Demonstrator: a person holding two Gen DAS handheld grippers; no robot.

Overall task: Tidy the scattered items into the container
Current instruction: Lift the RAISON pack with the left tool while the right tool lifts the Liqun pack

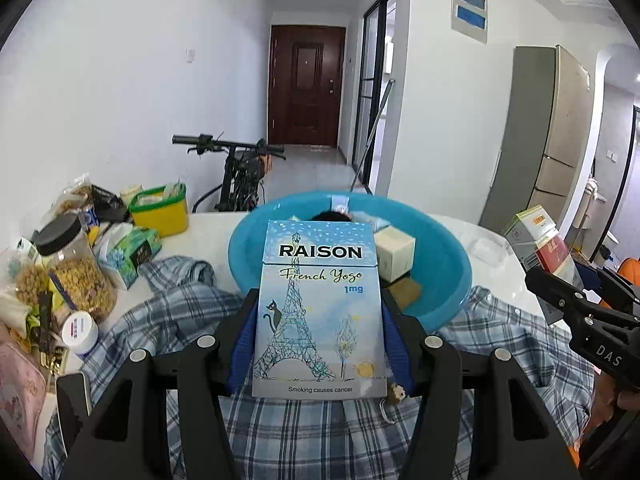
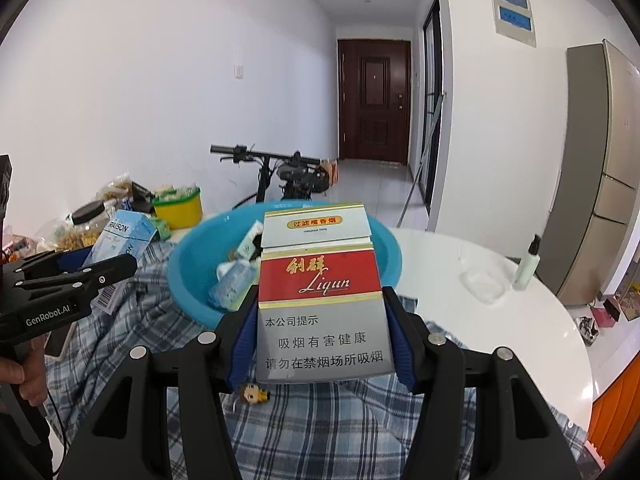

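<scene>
I hold two cigarette packs above a plaid cloth (image 1: 304,432): my left gripper (image 1: 320,320) clamps the blue Raison pack (image 1: 318,308), my right gripper (image 2: 322,320) the red Liqun pack (image 2: 320,304). Next, I judge, carry both forward over the blue basin (image 1: 448,280) and release

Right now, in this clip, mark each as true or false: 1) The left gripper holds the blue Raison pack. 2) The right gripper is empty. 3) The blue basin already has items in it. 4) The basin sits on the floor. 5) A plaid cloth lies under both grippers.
1) True: the left gripper is shut on the Raison pack.
2) False: the right gripper grips the red Liqun pack.
3) True: small boxes and packets lie in the blue basin.
4) False: it sits on the white table.
5) True: the plaid cloth lies below both.
</scene>
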